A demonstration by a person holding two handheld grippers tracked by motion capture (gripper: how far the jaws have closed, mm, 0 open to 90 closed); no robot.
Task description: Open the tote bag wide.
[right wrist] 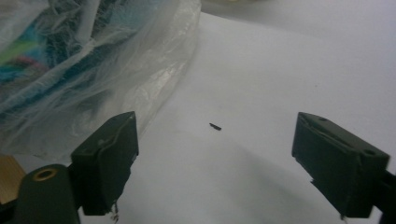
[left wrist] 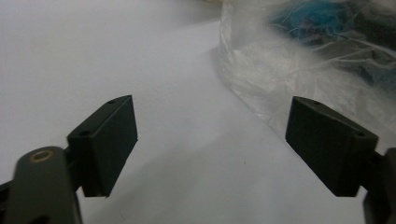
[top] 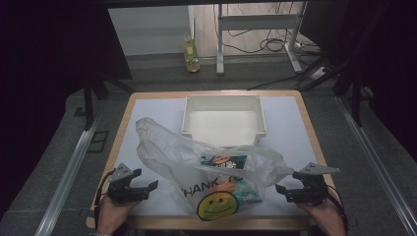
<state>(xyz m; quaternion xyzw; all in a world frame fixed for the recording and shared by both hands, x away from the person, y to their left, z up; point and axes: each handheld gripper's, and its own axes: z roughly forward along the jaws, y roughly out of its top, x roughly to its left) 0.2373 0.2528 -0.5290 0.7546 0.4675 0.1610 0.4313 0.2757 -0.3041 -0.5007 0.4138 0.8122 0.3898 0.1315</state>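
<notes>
While the high view takes in the whole table (top: 147,105), it renders the two grippers only as small dark shapes at the near edge. The left gripper (top: 147,188) sits just left of the plastic bag (top: 196,157); the right gripper (top: 285,191) sits just right of it. Neither touches the bag. The bag lies at the near middle of the table, with a smiley face (top: 217,205) printed on it and a snack packet (top: 231,164) inside. Behind it stands a white tray (top: 223,105).

The left gripper view confirms the left gripper (left wrist: 212,140) has its jaws spread wide with nothing between them, bag (left wrist: 299,60) ahead to the right. The right gripper view shows the right gripper (right wrist: 215,163) equally wide apart and unloaded, bag (right wrist: 93,60) at upper left, and a small dark speck (right wrist: 215,126) on the white surface, too small to identify.
</notes>
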